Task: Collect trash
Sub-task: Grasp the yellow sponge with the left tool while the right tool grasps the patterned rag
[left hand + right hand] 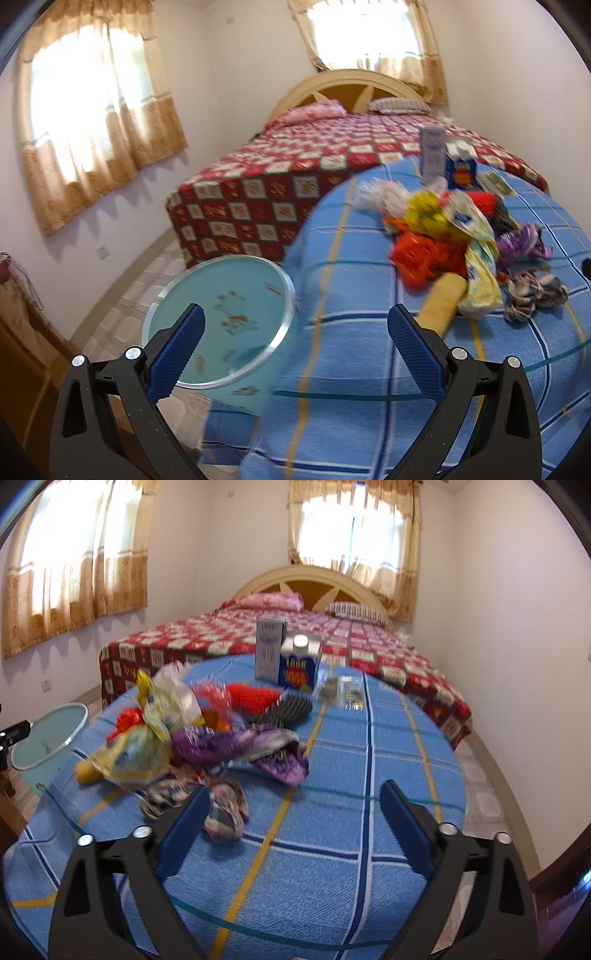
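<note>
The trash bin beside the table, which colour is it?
Pale turquoise trash bin with small orange marks; left wrist view shows it best.

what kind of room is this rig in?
Almost certainly a home bedroom: a bed with a red patterned cover and pillows, curtained windows, and a table under a blue checked cloth, strewn with wrappers.

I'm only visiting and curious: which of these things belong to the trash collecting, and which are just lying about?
For the job:
- heap of crumpled coloured wrappers
- pale blue round plastic bin
- open left gripper
- open right gripper

Just there:
- tall grey carton
- small blue carton
- bed with red checked quilt
- blue checked tablecloth
</note>
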The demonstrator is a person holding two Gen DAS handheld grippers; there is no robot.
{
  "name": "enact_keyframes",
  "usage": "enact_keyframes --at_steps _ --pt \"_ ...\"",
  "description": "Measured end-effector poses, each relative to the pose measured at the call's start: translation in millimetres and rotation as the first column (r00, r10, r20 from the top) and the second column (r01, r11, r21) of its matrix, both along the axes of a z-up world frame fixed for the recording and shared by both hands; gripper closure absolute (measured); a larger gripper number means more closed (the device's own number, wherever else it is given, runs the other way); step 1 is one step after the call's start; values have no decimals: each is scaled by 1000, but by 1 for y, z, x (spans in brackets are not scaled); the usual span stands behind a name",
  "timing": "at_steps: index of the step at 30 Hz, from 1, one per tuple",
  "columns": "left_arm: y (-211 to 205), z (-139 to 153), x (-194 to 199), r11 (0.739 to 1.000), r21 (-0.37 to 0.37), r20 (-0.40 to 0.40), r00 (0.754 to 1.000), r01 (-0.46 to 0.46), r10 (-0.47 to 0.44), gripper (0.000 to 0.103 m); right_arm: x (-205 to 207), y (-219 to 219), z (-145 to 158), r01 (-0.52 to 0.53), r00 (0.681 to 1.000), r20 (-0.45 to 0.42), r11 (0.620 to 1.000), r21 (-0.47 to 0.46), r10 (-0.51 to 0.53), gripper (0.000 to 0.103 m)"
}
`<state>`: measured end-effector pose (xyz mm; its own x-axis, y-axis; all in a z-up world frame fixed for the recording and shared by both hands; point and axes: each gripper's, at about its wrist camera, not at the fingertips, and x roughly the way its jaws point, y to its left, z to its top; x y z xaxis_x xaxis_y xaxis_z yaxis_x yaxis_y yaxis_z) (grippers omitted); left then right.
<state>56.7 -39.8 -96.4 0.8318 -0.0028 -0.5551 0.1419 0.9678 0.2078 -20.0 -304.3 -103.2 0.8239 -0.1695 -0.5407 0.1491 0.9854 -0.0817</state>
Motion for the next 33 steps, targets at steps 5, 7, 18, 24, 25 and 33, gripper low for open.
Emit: enact_keyframes --at_steps 5,7,18,24,25,33 --pt "-27 -13 3 997 -19 -6 998 69 -69 6 6 -3 -11 -8 1000 -1 999 35 8 20" --pt "-36 -17 3 995 -23 -10 996 92 -92 6 5 -2 -11 -30 1000 9 998 61 29 20" --pt "-60 -45 18 986 -49 -103 981 159 -163 15 25 11 -37 -107 991 -71 986 130 117 30" --pt "-67 -56 28 969 -95 -163 957 227 -240 61 30 15 -46 -181 976 -85 967 179 198 56" --pt "-68 -56 26 963 -103 -164 951 248 -262 72 30 16 -46 -197 973 -82 963 186 215 66" --pt "-61 -44 15 961 -91 -138 953 260 -271 84 25 16 -38 -241 964 -55 942 232 261 86"
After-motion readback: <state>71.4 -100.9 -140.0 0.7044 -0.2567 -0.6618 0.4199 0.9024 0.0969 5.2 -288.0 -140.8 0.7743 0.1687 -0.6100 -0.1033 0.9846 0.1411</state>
